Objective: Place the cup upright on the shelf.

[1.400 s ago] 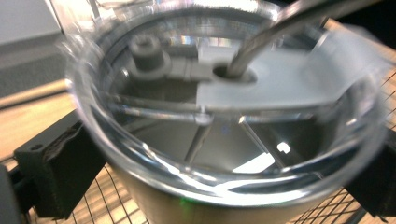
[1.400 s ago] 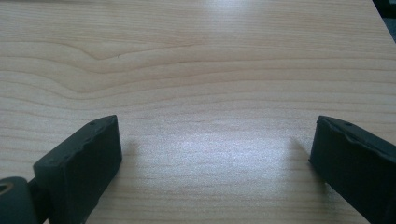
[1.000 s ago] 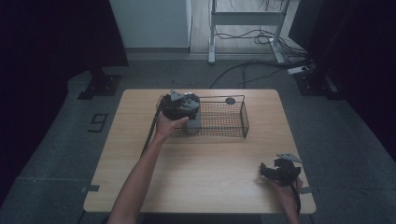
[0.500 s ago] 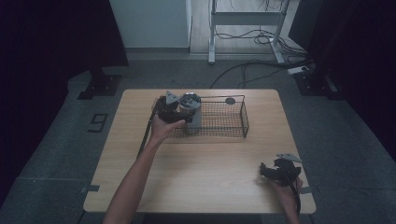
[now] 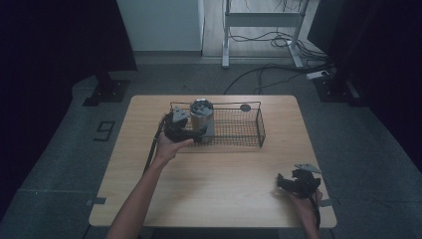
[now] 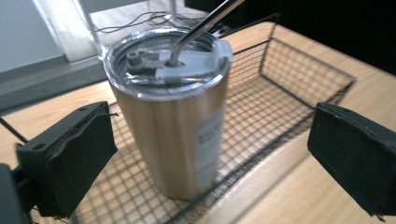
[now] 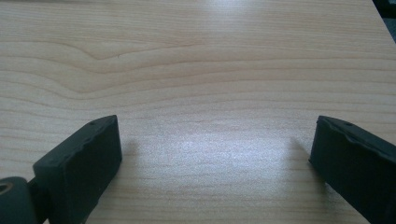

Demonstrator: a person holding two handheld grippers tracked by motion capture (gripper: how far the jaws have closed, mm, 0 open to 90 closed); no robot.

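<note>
Tumbler (image 6: 175, 121) upright in basket (image 6: 299, 79), between spread left tool (image 6: 210, 154) jaws.

I see a brushed-metal tumbler (image 6: 175, 135) with a glossy clear plastic lid (image 6: 163, 65) and shiny metal straw (image 6: 205, 23); a thin black wire basket (image 6: 289, 79); matt black rubbery fingers (image 7: 79, 168); a smooth, pale wood-grain bench (image 7: 196, 70).

A tall metal tumbler with a clear plastic lid (image 6: 173, 116) and a metal straw (image 6: 205, 23) is standing upright in a black wire mesh basket (image 6: 299, 79) on the light wooden table (image 6: 289, 186). The left gripper (image 6: 210, 158) is holding its jaws wide apart, the tumbler between them, not touching.
</note>
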